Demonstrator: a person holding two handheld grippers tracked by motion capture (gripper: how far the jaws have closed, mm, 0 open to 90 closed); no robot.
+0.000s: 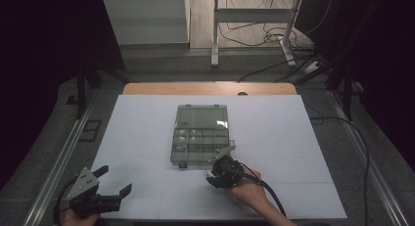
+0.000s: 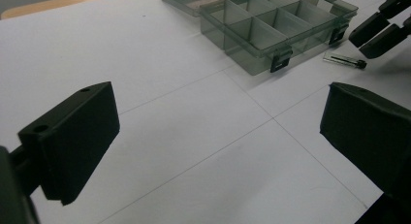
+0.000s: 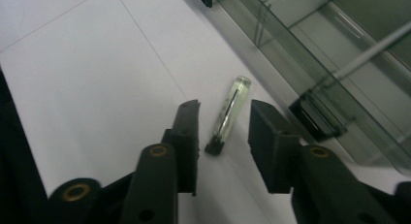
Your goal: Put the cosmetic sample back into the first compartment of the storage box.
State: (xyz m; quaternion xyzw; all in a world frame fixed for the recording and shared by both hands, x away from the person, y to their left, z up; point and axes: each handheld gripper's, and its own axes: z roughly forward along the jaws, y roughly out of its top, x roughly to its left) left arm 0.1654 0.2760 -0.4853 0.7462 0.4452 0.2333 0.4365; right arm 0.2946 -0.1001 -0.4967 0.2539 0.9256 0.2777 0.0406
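We hold our left gripper (image 1: 114,185) low near us, its jaws spread wide. Our right hand (image 1: 248,189) reaches forward, and our right gripper (image 3: 223,124) has its jaws partly apart.

high view overhead; gripper views low, perhaps sharing the organizer box (image 2: 278,27)

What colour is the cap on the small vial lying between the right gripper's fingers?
Black; the vial itself is clear glass. Best seen in the right gripper view.

The compartment box (image 1: 200,134) lies mid-table (image 1: 293,138) before me — the small vial (image 3: 228,115) just beside its near edge, between my right gripper (image 3: 223,132) jaws.
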